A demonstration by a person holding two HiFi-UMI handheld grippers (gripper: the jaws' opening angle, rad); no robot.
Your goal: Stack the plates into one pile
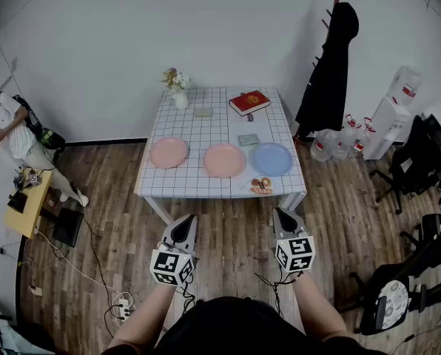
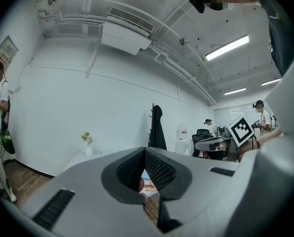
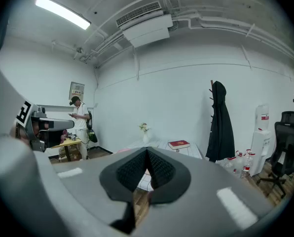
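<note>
Three plates lie in a row along the near side of a white checked table [image 1: 198,135]: a pink plate [image 1: 169,152] at the left, a peach plate [image 1: 224,160] in the middle, a blue plate [image 1: 272,159] at the right. My left gripper [image 1: 184,228] and right gripper [image 1: 285,220] hover over the wooden floor well short of the table, both shut and holding nothing. In the left gripper view the jaws [image 2: 145,154] meet at the tips; the right gripper view shows the same [image 3: 147,154].
On the table stand a flower vase [image 1: 178,95], a red book [image 1: 249,102], a small card [image 1: 248,140] and a small snack dish [image 1: 261,186]. A coat rack [image 1: 331,65] stands to the right, water bottles [image 1: 339,143] and office chairs beyond. A person [image 1: 13,132] stands at the left by a yellow table.
</note>
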